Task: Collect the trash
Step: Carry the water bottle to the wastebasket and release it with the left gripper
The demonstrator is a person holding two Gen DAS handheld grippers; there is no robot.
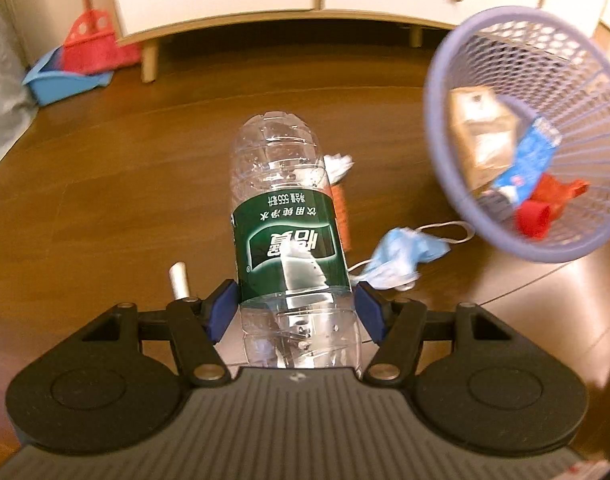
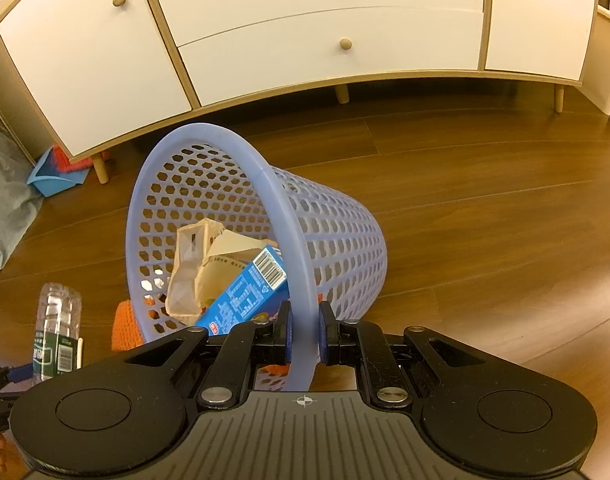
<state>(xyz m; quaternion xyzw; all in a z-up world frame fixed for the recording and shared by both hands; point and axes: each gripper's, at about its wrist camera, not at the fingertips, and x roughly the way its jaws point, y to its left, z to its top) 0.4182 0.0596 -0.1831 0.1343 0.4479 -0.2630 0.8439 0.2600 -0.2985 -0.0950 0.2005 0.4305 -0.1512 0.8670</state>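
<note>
Left gripper [image 1: 295, 312] clamped the clear bottle [image 1: 283, 208]; right gripper [image 2: 303, 334] pinched the tilted basket's [image 2: 209, 130] rim. Open floor [image 2: 485, 220] rightward. Face mask [image 1: 401, 254] seen only from left wrist.

The bottle [image 1: 285, 216] sits between the left gripper [image 1: 297, 312] fingers, above the floor [image 1: 105, 184]. The mask [image 1: 401, 252] lies right of it. The basket [image 2: 209, 136], tilted, has its rim between the right gripper [image 2: 303, 338] fingers; a carton [image 2: 245, 296] lies inside. The cabinet [image 2: 305, 20] stands behind.
</note>
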